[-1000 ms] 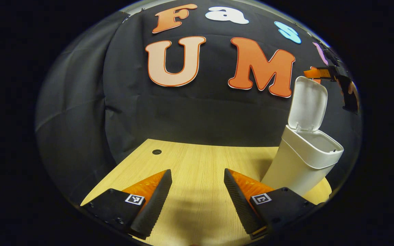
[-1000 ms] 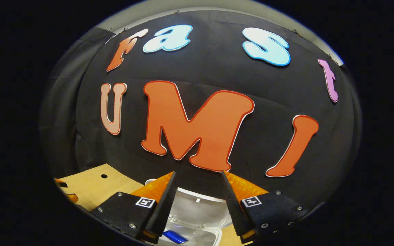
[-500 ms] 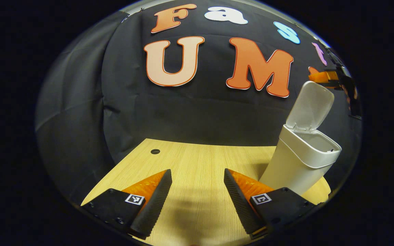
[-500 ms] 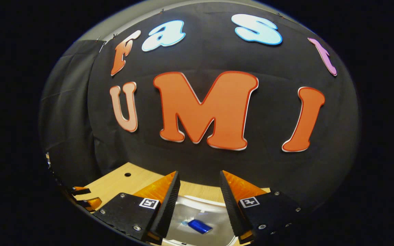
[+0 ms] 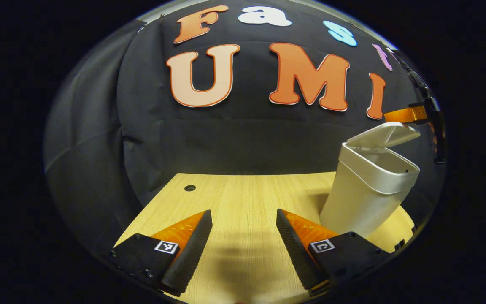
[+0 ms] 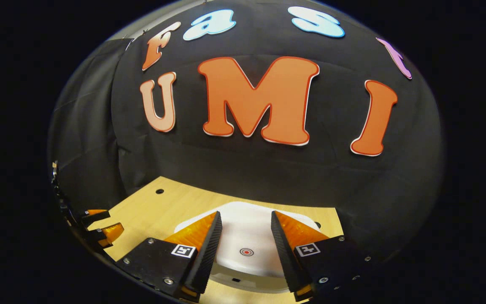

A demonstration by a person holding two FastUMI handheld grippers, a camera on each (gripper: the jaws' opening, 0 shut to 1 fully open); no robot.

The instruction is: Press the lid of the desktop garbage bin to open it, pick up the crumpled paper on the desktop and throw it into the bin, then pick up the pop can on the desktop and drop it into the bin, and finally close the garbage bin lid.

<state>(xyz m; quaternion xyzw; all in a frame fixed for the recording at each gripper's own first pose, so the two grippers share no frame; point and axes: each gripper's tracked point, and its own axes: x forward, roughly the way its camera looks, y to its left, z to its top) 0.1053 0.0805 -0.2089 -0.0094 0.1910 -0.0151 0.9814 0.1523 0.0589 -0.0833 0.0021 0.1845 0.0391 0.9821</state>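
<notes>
- Closing the lid (image 6: 247, 236) is the step in hand, judging by how things lie: in the right gripper view the lid sits low over the bin, directly ahead of and beneath the right tool (image 6: 246, 249), with its small round target mark showing between the two fingers.
- From the left gripper view the lid (image 5: 384, 134) is not fully down; it slopes with a gap open above the rim of the garbage bin (image 5: 367, 190), and the right tool (image 5: 411, 115) sits just above the lid's far edge. Whether it touches the lid I cannot tell.
- Risk: the lid may stop short of latching if the press lands off the mark or is too light, leaving it ajar.
- Risk: a press-type lid could spring back up if pushed past its catch and released fast.
- Risk: pushing sideways instead of straight down might tip or slide the tall, narrow bin on the bench (image 5: 243, 198), since nothing steadies it.
- The right tool's fingers stand apart and hold nothing; an outer finger could catch the lid's edge.
- The left tool (image 5: 243, 236) is also spread and empty, hovering over bare bench with the bin ahead and to its right, well apart from it and giving no support.
- No paper or can is to be seen on the bench, so both are probably in the bin.
</notes>
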